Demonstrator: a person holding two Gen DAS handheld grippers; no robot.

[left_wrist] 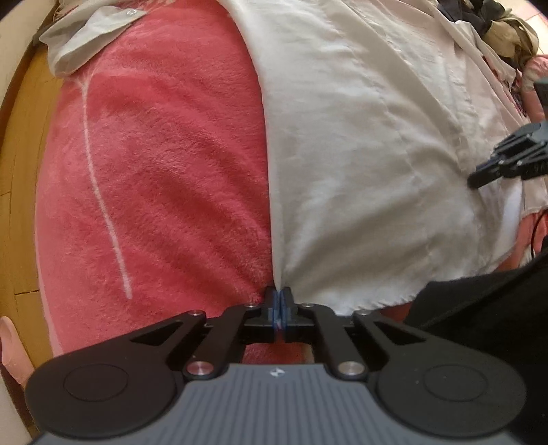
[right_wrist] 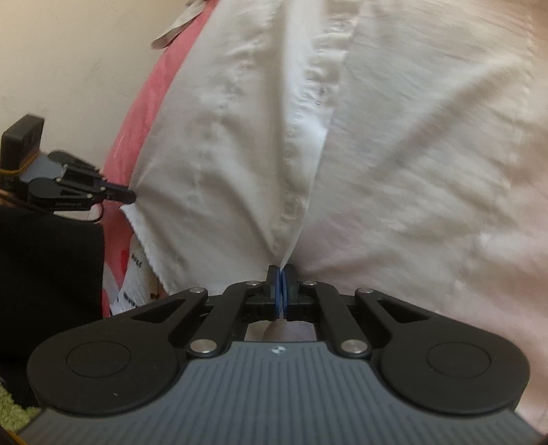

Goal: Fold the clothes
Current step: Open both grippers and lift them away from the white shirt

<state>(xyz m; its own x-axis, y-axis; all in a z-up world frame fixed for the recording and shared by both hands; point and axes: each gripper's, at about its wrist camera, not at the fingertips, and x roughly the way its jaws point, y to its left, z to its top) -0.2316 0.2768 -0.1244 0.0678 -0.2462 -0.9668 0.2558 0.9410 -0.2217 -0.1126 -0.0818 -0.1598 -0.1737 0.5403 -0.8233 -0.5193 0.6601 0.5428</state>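
Note:
A white button shirt (left_wrist: 359,154) lies spread on a pink fleece blanket (left_wrist: 164,171). My left gripper (left_wrist: 281,294) is shut on the shirt's near left edge, with the cloth pinched between the blue pads. My right gripper (right_wrist: 281,270) is shut on the shirt (right_wrist: 239,137) at its front placket, near the hem. Each gripper shows in the other's view: the right gripper (left_wrist: 479,178) at the shirt's right side, the left gripper (right_wrist: 128,196) at the hem's left corner.
A wooden bed edge (left_wrist: 20,191) runs along the left. A shirt cuff (left_wrist: 85,30) lies at the blanket's top left. Dark clothes (left_wrist: 496,27) pile at the top right. A black garment (left_wrist: 479,308) sits near the front. A pale wall (right_wrist: 75,68) rises on the left.

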